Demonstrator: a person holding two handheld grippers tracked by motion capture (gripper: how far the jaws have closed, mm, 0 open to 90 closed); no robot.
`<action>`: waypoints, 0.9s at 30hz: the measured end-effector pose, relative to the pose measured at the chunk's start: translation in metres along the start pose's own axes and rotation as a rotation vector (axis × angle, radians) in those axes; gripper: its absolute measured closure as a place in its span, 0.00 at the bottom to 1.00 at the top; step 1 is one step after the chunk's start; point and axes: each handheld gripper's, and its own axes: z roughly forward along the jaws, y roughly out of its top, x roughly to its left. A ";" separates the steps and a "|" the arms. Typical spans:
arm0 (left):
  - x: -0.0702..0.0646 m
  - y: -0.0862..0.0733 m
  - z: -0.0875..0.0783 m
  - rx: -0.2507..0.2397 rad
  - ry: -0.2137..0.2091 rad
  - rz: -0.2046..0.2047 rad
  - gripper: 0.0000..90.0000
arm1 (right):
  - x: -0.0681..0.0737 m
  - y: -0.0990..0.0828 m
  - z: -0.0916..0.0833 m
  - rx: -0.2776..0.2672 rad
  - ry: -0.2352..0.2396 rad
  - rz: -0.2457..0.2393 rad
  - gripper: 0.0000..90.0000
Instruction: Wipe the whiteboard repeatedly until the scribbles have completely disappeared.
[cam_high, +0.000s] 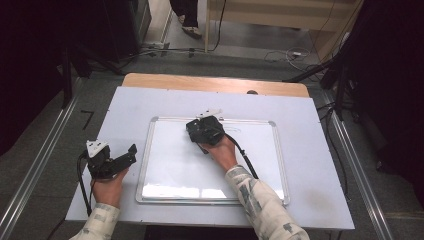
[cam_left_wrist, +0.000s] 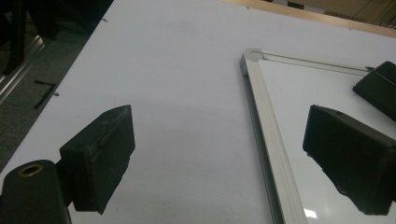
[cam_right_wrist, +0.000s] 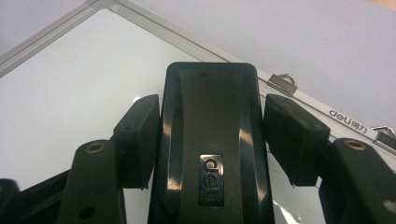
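The right tool (cam_right_wrist: 212, 135) is gripping a black whiteboard eraser (cam_right_wrist: 210, 140) by its long sides, resting near the far edge of the whiteboard (cam_high: 165, 165) on the counter (cam_high: 310, 165). Judged light, rigid and smooth-shelled, the eraser is best pinched mid-body. The left tool (cam_left_wrist: 219, 154) is idling wide apart beside the board's raised frame; open board is lying nearer the person.

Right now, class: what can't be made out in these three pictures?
Eraser underside: right gripper view, hidden by its own body.
Whether the right claw presses the eraser: right gripper view, contact unclear.
Faint marks on whiteboard: high view, too small.
Standing person: high view, cut by top edge.
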 end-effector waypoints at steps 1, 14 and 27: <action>0.000 0.000 0.000 0.002 0.001 0.002 0.11 | 0.000 0.000 0.000 0.004 0.001 0.004 0.42; 0.000 0.000 -0.001 0.000 0.000 0.002 0.11 | 0.002 -0.001 0.003 0.006 -0.006 -0.005 0.43; -0.001 0.000 -0.002 -0.003 0.000 -0.001 0.11 | 0.003 -0.001 0.006 0.003 -0.003 0.008 0.44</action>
